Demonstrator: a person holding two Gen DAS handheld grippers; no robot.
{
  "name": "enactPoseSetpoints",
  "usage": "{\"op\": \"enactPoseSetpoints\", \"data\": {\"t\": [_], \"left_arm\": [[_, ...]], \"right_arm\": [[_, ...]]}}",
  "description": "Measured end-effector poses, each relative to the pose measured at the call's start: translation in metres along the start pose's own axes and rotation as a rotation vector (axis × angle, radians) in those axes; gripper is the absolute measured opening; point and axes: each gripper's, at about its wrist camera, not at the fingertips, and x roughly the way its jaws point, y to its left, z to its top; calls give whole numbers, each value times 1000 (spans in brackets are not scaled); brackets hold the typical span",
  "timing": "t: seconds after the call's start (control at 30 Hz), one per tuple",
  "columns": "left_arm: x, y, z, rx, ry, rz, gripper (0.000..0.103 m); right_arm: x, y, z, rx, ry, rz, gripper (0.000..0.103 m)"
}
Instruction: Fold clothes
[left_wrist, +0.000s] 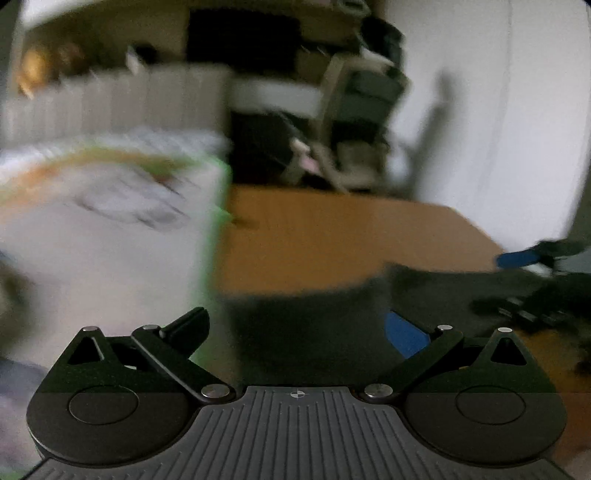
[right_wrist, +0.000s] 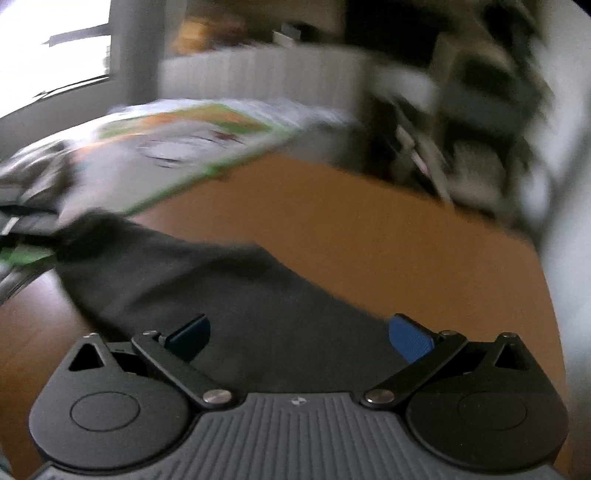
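Note:
A dark grey garment (right_wrist: 229, 288) lies spread on the wooden table (right_wrist: 369, 229), running from the left edge down under my right gripper (right_wrist: 299, 338). That gripper hangs open just above the cloth, blue pads wide apart, nothing between them. In the left wrist view the same dark garment (left_wrist: 310, 325) sits under my left gripper (left_wrist: 297, 326), which is also open and holds nothing. The other gripper (left_wrist: 532, 254) shows at the right of that view, over the cloth. Both views are blurred by motion.
A white sheet with green and orange print (left_wrist: 110, 229) (right_wrist: 192, 140) covers the table's left side. More dark and striped clothes (right_wrist: 26, 206) lie at the far left. A cluttered shelf and chair (left_wrist: 354, 122) stand behind the table. Bare wood (left_wrist: 332, 240) shows on the right.

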Motion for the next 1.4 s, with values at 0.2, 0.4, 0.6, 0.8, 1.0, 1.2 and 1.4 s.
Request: {"op": "enactPoseSetpoints", "data": {"t": [0.2,0.4,0.6,0.8,1.0,1.2,1.4], "left_arm": [[-22,25,1,55,-2,140,103],[-23,27,-7,118,60,139,103],[-22,23,-17,181,79,105,103],[-3,-5,-8,284,43,69,98],[24,-28,-3,374,39,31,80],[48,-38,-3,421,32,35,71],[45,-46,-4,424,13,22,50]], "right_arm": [[4,91,16,-306,-103,236,74],[43,114,20,-318,-20,344,39],[43,94,31,-240,-30,355,11],[28,64,49,-115,-73,343,6],[24,45,48,-42,-58,375,6],[15,30,43,-7,-70,355,6],[-56,-76,20,170,-143,65,45]]}}
